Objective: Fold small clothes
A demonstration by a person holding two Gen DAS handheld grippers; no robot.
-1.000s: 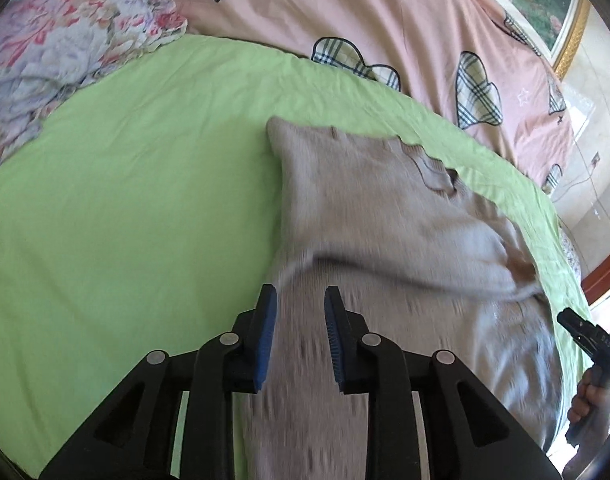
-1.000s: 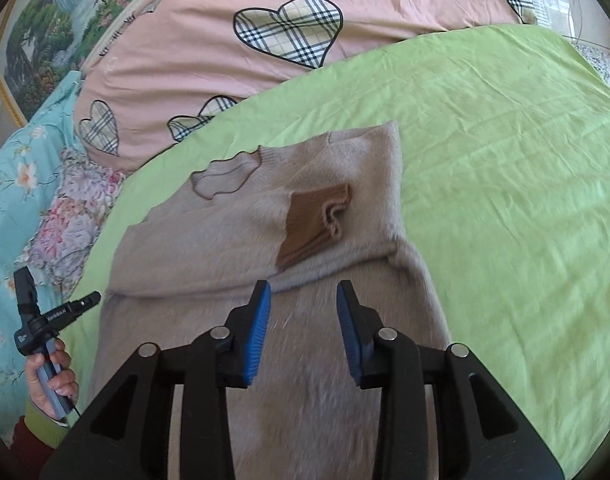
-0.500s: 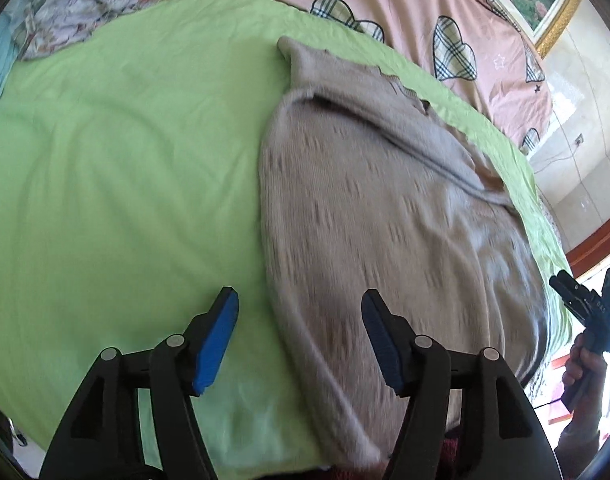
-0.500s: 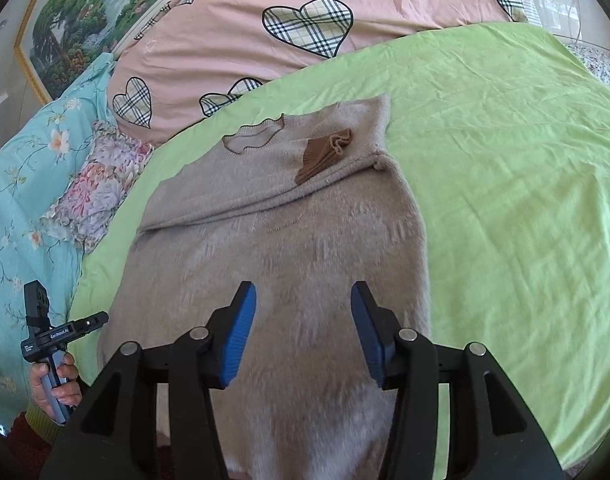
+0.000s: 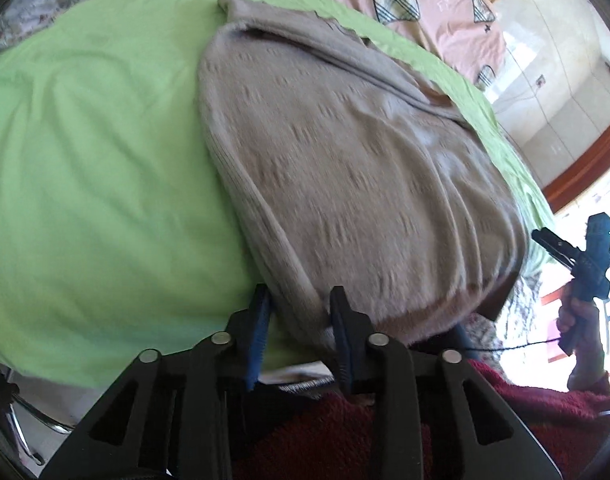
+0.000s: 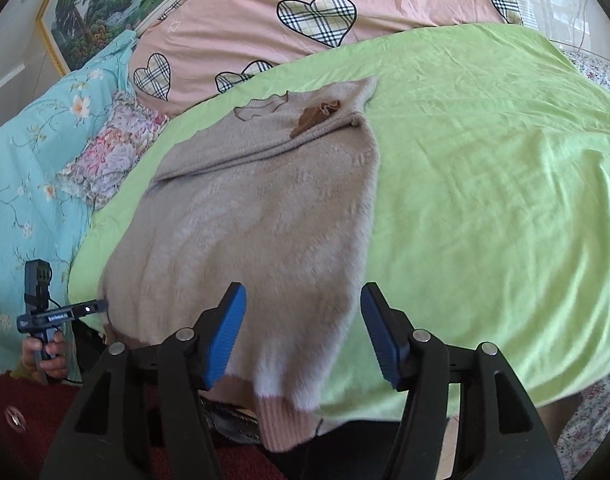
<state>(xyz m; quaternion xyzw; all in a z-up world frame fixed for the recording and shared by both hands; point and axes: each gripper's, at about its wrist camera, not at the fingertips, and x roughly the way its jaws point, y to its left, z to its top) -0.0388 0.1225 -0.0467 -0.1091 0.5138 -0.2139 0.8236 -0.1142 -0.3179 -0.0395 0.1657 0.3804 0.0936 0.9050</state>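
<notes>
Across the middle of both frames lies a beige knitted sweater (image 6: 261,216), spread on the green sheet (image 6: 485,168) of a bed, its neckline toward the top of the frame and its pinkish ribbed hem hanging over the near bed edge at the bottom. A brown patch (image 6: 311,120) shows near the collar, where a sleeve is folded across the chest. At the lower centre of the left wrist view, the left hand-held gripper (image 5: 301,320) has its blue pads a little apart with the sweater's lower left corner between them; whether they pinch the cloth cannot be told through the blur. At the bottom of the right wrist view, the right hand-held gripper (image 6: 303,336) is released, its blue fingers spread wide on either side of the hem, above the cloth. A pink quilt with plaid hearts (image 6: 317,12) fills the top of that frame, a turquoise floral cover (image 6: 29,148) the left, and a framed landscape painting (image 6: 101,4) the upper left corner.
</notes>
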